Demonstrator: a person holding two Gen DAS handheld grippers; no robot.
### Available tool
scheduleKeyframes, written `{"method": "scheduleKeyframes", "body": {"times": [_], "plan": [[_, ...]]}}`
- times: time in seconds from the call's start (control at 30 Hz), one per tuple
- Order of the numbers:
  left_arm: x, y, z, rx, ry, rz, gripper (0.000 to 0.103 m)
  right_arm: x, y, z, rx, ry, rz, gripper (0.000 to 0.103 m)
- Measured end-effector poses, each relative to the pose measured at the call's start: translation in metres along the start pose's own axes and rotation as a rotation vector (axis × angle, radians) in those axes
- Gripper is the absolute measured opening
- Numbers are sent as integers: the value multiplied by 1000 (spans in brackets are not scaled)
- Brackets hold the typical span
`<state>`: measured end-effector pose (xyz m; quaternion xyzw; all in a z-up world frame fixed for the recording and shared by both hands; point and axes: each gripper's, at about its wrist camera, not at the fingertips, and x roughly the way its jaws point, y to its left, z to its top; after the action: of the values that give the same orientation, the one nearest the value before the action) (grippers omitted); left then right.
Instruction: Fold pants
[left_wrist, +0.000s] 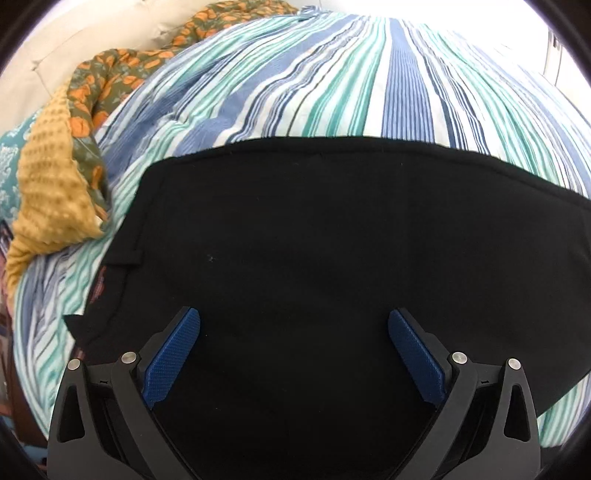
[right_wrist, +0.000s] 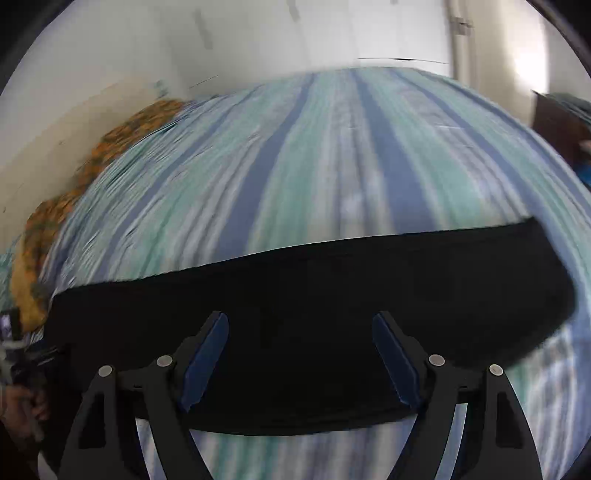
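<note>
Black pants (left_wrist: 314, 240) lie flat on a striped bed cover (left_wrist: 332, 81), folded into a broad dark slab; a belt loop and a small label show at their left edge. My left gripper (left_wrist: 294, 321) is open just above the pants, blue pads (left_wrist: 173, 354) spread wide, holding nothing. In the right wrist view the pants (right_wrist: 314, 288) form a dark band across the bed, their right end near the frame's right side. My right gripper (right_wrist: 300, 325) is open over them, empty. That view is blurred by motion.
A mustard knit blanket (left_wrist: 51, 192) and an orange-flowered green cloth (left_wrist: 110, 81) are bunched at the bed's left side by a cream headboard (left_wrist: 74, 40). The striped cover (right_wrist: 314, 166) stretches beyond the pants to a white wall (right_wrist: 295, 33).
</note>
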<state>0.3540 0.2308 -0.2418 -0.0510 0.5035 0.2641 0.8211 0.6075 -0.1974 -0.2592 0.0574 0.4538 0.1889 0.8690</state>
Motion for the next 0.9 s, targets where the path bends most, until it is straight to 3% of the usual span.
{"method": "scheduleKeyframes", "body": {"times": [0.17, 0.23, 0.3, 0.4, 0.5, 0.6, 0.7, 0.73, 0.8, 0.9], "plan": [[1, 7, -8, -31, -19, -65, 102, 70, 150, -14, -191, 167, 326, 80], [0, 7, -10, -31, -26, -70, 103, 95, 180, -25, -224, 246, 386, 80], [2, 4, -10, -29, -30, -71, 103, 118, 183, -29, -244, 315, 377, 80], [2, 4, -12, -33, -42, -76, 102, 115, 140, -21, -247, 292, 304, 79], [1, 5, -14, -34, -54, -77, 103, 92, 44, -2, -106, 236, 172, 79], [0, 6, -12, -35, -53, -79, 102, 51, -74, 2, 74, 183, -31, 79], [-16, 7, -15, -19, -49, -50, 102, -4, -170, -17, 181, 159, -259, 80], [-26, 8, -18, -19, -61, -50, 102, -25, -190, -26, 195, 150, -330, 80], [-52, 9, -30, -8, -99, -97, 102, -75, -214, -47, 214, 100, -390, 80], [-96, 2, -67, 36, -131, -195, 102, -145, -201, -92, 196, 23, -343, 83]]}}
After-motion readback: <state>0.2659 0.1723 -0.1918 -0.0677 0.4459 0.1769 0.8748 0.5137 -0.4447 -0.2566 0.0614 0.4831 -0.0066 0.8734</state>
